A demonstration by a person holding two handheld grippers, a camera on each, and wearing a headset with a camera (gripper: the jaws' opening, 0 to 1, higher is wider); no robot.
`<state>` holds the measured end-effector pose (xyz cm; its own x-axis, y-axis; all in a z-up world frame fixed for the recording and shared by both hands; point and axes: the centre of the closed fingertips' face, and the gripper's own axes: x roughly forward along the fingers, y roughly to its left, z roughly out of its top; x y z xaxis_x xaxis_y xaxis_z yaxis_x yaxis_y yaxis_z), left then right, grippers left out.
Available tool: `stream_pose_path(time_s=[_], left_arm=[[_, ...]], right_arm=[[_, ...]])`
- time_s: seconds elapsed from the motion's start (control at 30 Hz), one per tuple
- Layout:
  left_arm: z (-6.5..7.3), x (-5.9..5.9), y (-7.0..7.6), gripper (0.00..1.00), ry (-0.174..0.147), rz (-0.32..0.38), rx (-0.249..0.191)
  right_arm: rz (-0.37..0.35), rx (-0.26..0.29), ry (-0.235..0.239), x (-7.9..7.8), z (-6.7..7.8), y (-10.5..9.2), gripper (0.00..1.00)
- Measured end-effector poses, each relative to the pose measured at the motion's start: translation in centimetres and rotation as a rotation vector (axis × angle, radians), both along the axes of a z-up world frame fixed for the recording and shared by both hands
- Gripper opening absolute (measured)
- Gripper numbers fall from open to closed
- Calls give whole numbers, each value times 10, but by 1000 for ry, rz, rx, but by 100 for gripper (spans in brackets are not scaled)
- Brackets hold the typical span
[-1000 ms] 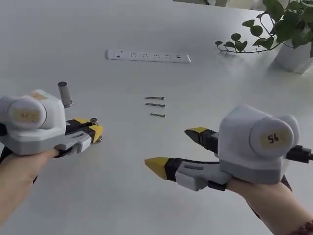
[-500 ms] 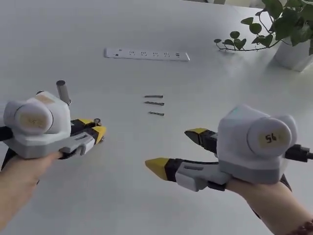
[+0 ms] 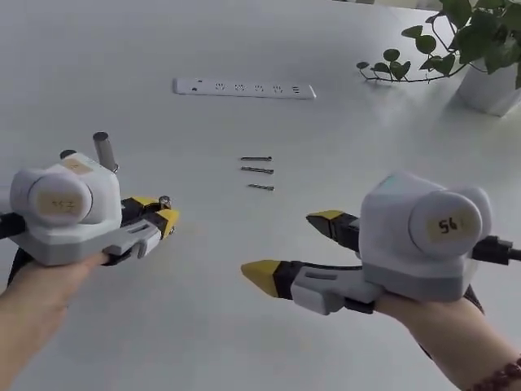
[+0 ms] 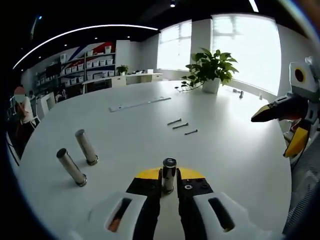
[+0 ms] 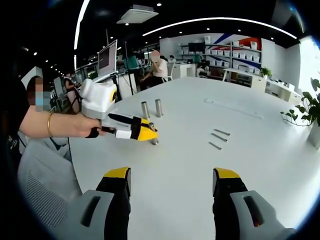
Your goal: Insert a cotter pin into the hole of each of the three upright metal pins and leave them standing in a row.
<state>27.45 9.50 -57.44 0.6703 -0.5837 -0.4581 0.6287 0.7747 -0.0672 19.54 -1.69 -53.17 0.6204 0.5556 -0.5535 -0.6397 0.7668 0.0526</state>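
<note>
My left gripper (image 3: 165, 217) (image 4: 169, 178) is shut on a short upright metal pin (image 4: 169, 173), held low at the table. Two more metal pins (image 4: 86, 146) (image 4: 71, 166) stand side by side just behind it; in the head view one (image 3: 103, 151) rises beyond the gripper body. Three cotter pins (image 3: 256, 159) (image 3: 257, 170) (image 3: 261, 187) lie in a short column mid-table, to the right of the held pin. My right gripper (image 3: 291, 246) (image 5: 172, 176) hovers wide open near the front, holding nothing, with the cotter pins (image 5: 218, 138) ahead of it to the right.
A white power strip (image 3: 244, 89) lies at the back of the white table (image 3: 203, 326). A potted plant (image 3: 480, 49) stands at the far right corner. People sit at desks far behind the left gripper (image 5: 145, 133) in the right gripper view.
My left gripper has edged slightly to the right with the pin still in it. The right gripper has stayed open in the same place.
</note>
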Motion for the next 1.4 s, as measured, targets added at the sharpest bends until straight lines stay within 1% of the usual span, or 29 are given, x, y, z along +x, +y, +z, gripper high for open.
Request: stream_pose_path(time_s=[0.1, 0.2, 0.33, 0.37, 0.4, 0.47, 0.5, 0.53, 0.57, 0.6, 0.67, 0.7, 0.73, 0.8, 0.87, 0.93, 1.03, 1.13, 1.3, 1.33, 1.37, 1.4], left_arm=[[-1, -1, -1, 12, 5, -2, -1], [0, -1, -2, 16, 6, -5, -3], [7, -2, -2, 20, -1, -13, -8], [8, -3, -1, 22, -2, -15, -12], [10, -3, -1, 26, -1, -14, -16], [12, -5, 1, 32, 12, -16, -22], [14, -7, 2, 33, -12, -38, -9], [15, -9, 3, 33, -19, -47, 2], [14, -11, 5, 34, -16, -54, 12], [14, -14, 7, 35, -10, -63, 15], [15, -17, 8, 38, -10, -74, 12], [15, -19, 10, 40, -7, -78, 16], [15, -21, 10, 42, -5, -82, 18], [17, -24, 12, 46, -8, -84, 24], [20, -25, 12, 52, 1, -79, 5], [24, -26, 14, 56, -10, -76, -1], [28, -29, 15, 59, -6, -79, 1], [31, -31, 15, 66, -4, -78, -5], [33, -38, 14, 73, 8, -93, -11], [33, -39, 14, 75, 9, -94, -10], [33, -43, 12, 76, 18, -115, -12], [33, -44, 12, 78, 21, -117, -14]], right_arm=[[-6, -3, -1, 1, 0, -2, 64], [-7, 1, -1, 2, 1, -3, 63], [-9, -4, -12, 8, 3, -5, 61], [-9, -3, -11, 10, 3, -5, 60], [-10, 3, -7, 12, 4, -5, 59], [-9, 31, 20, 16, 4, -3, 60], [-22, 64, 38, 20, 4, -2, 60], [-31, 80, 43, 24, 6, -2, 59], [-33, 90, 39, 28, 7, -3, 59], [-36, 93, 40, 31, 7, -4, 58], [-30, 93, 50, 36, 6, -3, 57], [-31, 113, 68, 39, 5, -3, 56], [-27, 122, 77, 41, 4, -2, 57], [-16, 114, 84, 47, 0, -1, 56], [-10, 106, 94, 50, -4, -2, 54], [-6, 90, 105, 56, -8, -3, 53], [-1, 74, 109, 63, -10, -5, 52], [10, 56, 112, 69, -11, -6, 51], [32, 18, 128, 82, -15, -11, 45], [35, 16, 131, 83, -15, -11, 44], [35, 13, 138, 88, -16, -12, 42], [35, 13, 139, 89, -17, -12, 40]])
